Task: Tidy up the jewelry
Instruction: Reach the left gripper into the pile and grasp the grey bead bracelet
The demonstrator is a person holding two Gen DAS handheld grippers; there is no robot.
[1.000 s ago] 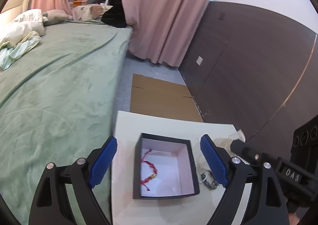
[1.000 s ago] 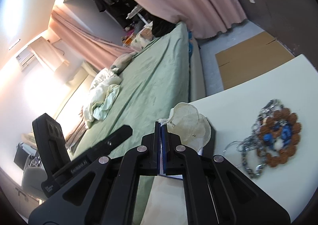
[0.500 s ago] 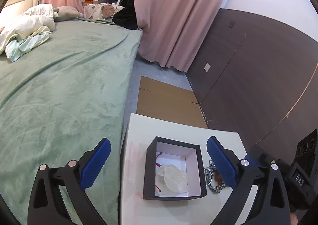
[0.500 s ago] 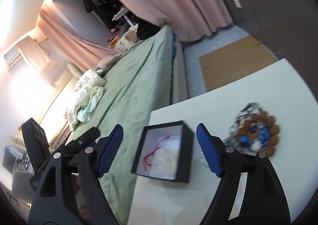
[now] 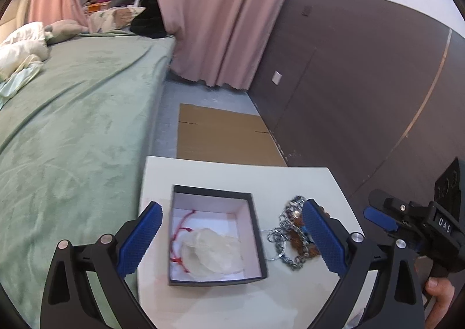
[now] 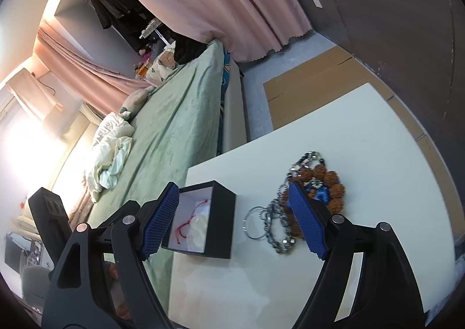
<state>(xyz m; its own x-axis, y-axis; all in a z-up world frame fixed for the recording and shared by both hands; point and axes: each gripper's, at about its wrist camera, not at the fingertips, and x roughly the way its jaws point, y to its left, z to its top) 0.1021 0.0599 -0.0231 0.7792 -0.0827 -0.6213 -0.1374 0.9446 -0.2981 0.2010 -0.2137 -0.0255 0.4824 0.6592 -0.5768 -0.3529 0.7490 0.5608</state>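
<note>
The left gripper (image 5: 231, 237) stands wide, its blue pads either side of the black box (image 5: 260, 241), gripping nothing; its jaws are closing a little, well clear of the box walls. The box sits open on the white table (image 5: 232, 174), straight ahead of this gripper. Inside lie a red cord (image 5: 178, 228) toward the left pad and a pale translucent pouch (image 5: 212, 252) covering most of the floor.

Just behind the left gripper's right pad, on the table beside the box, is a heap of jewelry: a silver chain (image 5: 286, 230) tangled with a brown bead bracelet (image 5: 296, 220).

The right gripper (image 6: 234, 220) is spread too, holding nothing. The box (image 6: 221, 221) lies beside its left pad and the heap by its right pad, with the bracelet (image 6: 334, 189) partly hidden behind that pad and a ring of the chain (image 6: 255, 222) between the pads on the bare table.

A hand (image 5: 438, 297) holds the right gripper's handle at the right edge of the left view. A green bed (image 5: 72, 125) lies left of both grippers.
</note>
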